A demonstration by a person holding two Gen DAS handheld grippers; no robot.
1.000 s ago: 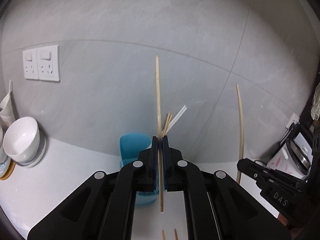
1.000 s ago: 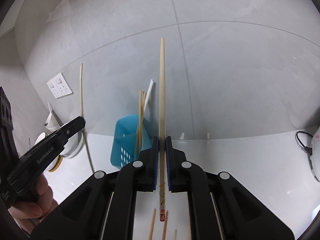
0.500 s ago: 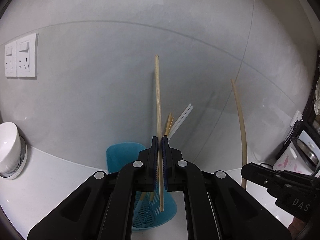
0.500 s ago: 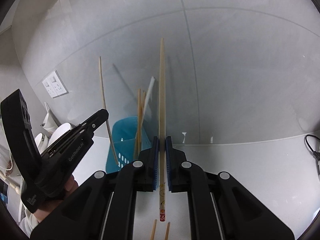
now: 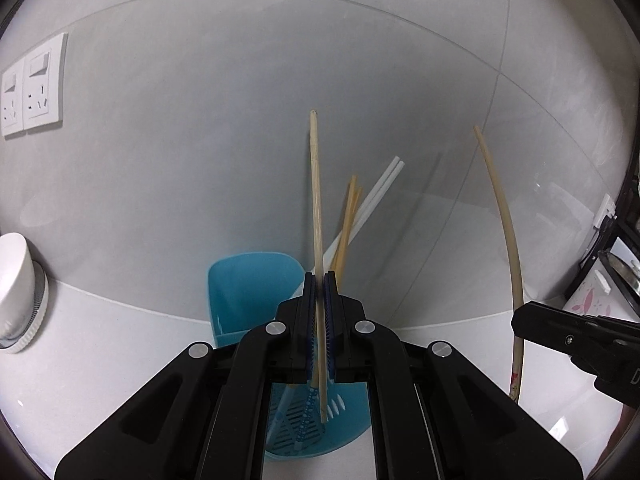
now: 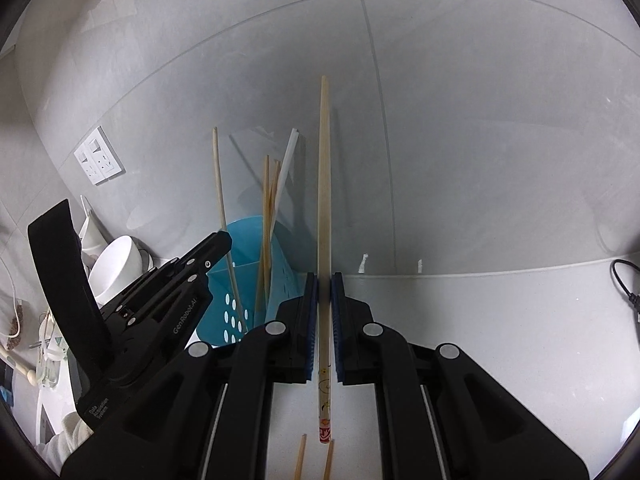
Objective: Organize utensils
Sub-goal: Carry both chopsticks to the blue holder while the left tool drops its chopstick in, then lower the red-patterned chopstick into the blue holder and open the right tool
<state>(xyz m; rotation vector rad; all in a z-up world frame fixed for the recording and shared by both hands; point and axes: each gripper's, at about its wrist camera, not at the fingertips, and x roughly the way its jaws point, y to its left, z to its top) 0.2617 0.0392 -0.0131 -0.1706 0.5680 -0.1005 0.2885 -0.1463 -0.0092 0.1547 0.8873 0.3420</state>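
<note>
My left claw [image 5: 319, 280] was clamped tight on a long pale wooden chopstick [image 5: 316, 200], held nearly upright in the middle of the left wrist frame, its lower tip already down inside the perforated blue plastic utensil holder [image 5: 256, 292] that stood on the white counter [image 5: 100, 360] against the grey tiled wall. Two orange-tan chopsticks [image 5: 347, 224] and a pair of white chopsticks [image 5: 376, 192] leaned in that holder, just right of mine. My right claw [image 6: 324, 276] was pinched on a second pale wooden chopstick with a printed red-and-yellow end [image 6: 325, 200], upright at the centre of its frame, to the right of the holder [image 6: 244, 280] and clear of it.

I judged the step in hand to be dropping the left stick in. The next move called for parting the left claw so the stick fell among the others, then carrying the right stick over the opening. Two loose tan chopsticks [image 6: 300, 456] at the lower edge of the right frame looked still unsorted.
</note>
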